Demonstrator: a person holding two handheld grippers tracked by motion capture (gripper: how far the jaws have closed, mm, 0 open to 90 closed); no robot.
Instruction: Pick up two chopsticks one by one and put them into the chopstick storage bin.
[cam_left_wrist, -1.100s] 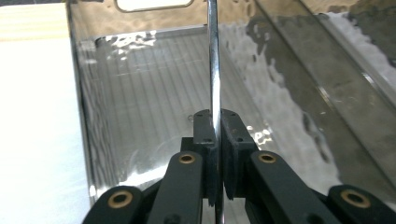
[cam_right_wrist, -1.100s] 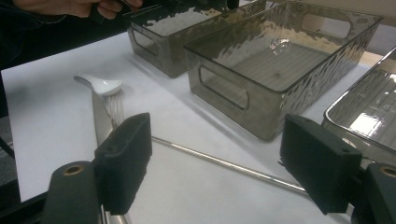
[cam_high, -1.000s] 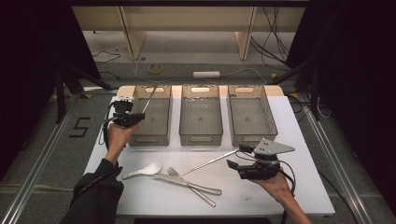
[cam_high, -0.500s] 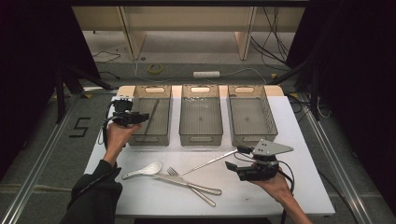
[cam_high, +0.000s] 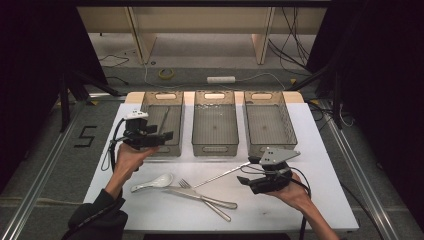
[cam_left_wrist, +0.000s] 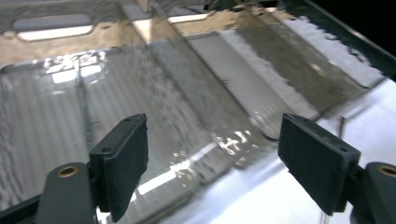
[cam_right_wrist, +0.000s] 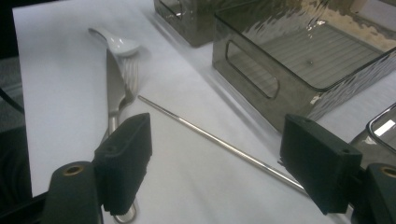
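While the left gripper (cam_high: 161, 136) hovers with jaws apart over the left bin (cam_high: 150, 105), the right gripper (cam_high: 246, 180), jaws also apart, straddles a metal chopstick (cam_right_wrist: 219, 143) lying on the white table (cam_high: 320, 165).

You're in a lab or recording studio: black curtains (cam_high: 40, 75) flank a white bench (cam_high: 150, 210), cables (cam_high: 295, 30) and a power strip (cam_high: 221, 79) lie on the floor, where tape (cam_high: 85, 136) marks a 5.
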